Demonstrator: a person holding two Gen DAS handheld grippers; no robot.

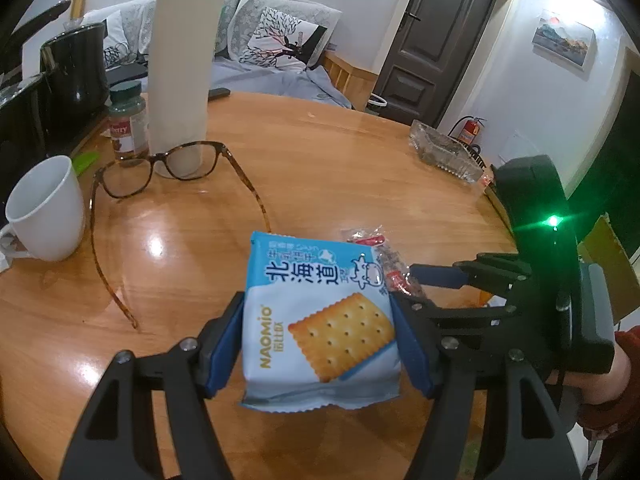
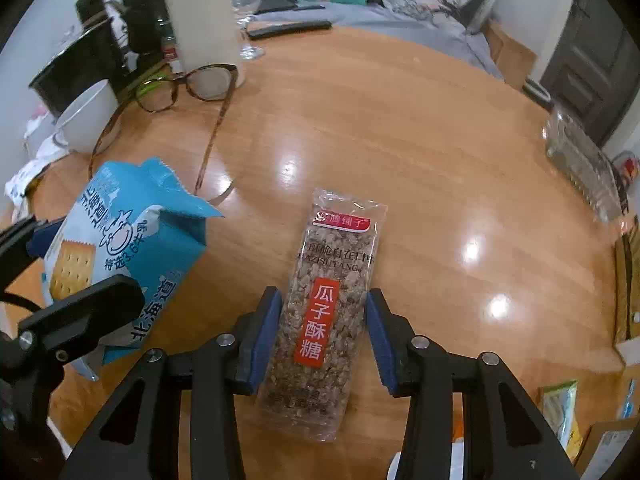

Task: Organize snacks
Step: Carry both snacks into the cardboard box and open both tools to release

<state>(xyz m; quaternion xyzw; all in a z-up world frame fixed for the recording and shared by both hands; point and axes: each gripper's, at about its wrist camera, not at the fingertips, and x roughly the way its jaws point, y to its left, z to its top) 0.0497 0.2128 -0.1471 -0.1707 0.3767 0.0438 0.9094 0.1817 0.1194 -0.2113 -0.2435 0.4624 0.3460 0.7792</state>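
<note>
Listing two snacks in hand over a round wooden table (image 2: 400, 128).

Item 1: blue cracker packet (image 1: 320, 320). Left gripper (image 1: 318, 344) about half open, both pads pressed on the packet's sides; packet held clear of the tabletop, tilted.

Item 2: clear-wrapped sunflower-seed brittle bar (image 2: 324, 312) with red label. Right gripper (image 2: 324, 332) narrowed around its lower half; pads sit at the wrapper's edges, and it is not clear whether they press. Bar looks to lie flat on the table, just beside the packet.

Progress, as judged: early. Both snacks are taken up or nearly so; neither is put away. No snack container identifiable.

Unclear: further packets (image 2: 560, 412) at the lower right edge, cut off. Other table goods: eyeglasses (image 1: 160, 168), white mug (image 1: 48, 208), tall flask (image 1: 184, 80), glass ashtray (image 1: 444, 148).
</note>
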